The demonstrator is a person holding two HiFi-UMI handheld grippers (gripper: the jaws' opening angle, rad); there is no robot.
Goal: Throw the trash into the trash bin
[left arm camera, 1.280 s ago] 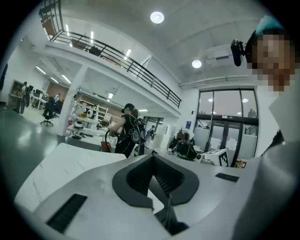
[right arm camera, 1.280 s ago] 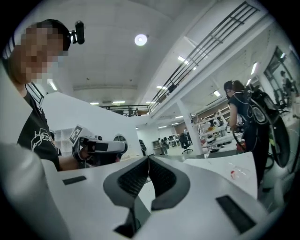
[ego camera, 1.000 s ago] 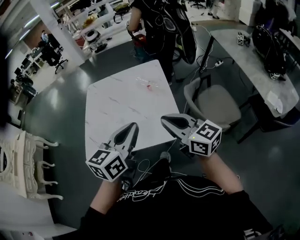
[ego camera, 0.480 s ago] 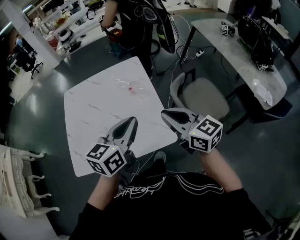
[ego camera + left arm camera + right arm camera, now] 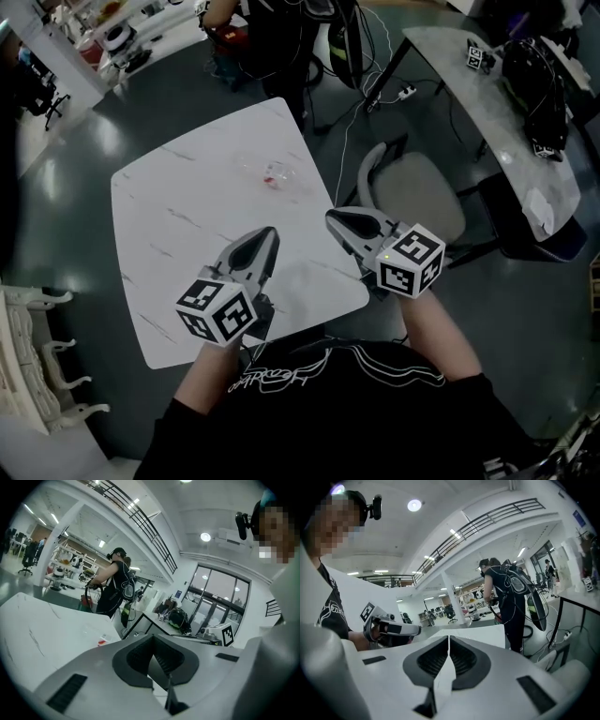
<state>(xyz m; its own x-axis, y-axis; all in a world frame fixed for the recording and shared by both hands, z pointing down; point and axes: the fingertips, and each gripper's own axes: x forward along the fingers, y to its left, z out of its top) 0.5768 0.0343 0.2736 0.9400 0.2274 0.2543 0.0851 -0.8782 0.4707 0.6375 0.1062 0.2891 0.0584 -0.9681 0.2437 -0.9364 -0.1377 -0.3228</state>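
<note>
The trash (image 5: pixel 272 172) is a crumpled clear plastic piece with a red bit, lying on the far half of the white marble table (image 5: pixel 178 225). In the left gripper view it shows low on the tabletop as trash (image 5: pixel 100 641), well beyond the jaws. My left gripper (image 5: pixel 267 234) hovers over the near part of the table, its jaws together and empty, left gripper (image 5: pixel 153 637). My right gripper (image 5: pixel 332 219) hangs by the table's right edge, also shut with nothing in it, right gripper (image 5: pixel 448 638). I see no trash bin that I can make out.
A grey chair (image 5: pixel 412 192) stands just right of the table, with a long grey desk (image 5: pixel 469 94) behind it carrying dark bags. A person (image 5: pixel 281 28) stands beyond the table's far end. Cables run over the dark floor. White chairs (image 5: pixel 28 375) stand at the left.
Both grippers have come forward and down from in front of my body to over the table's near edge. The table now lies closer under me. Both jaws stayed shut.
</note>
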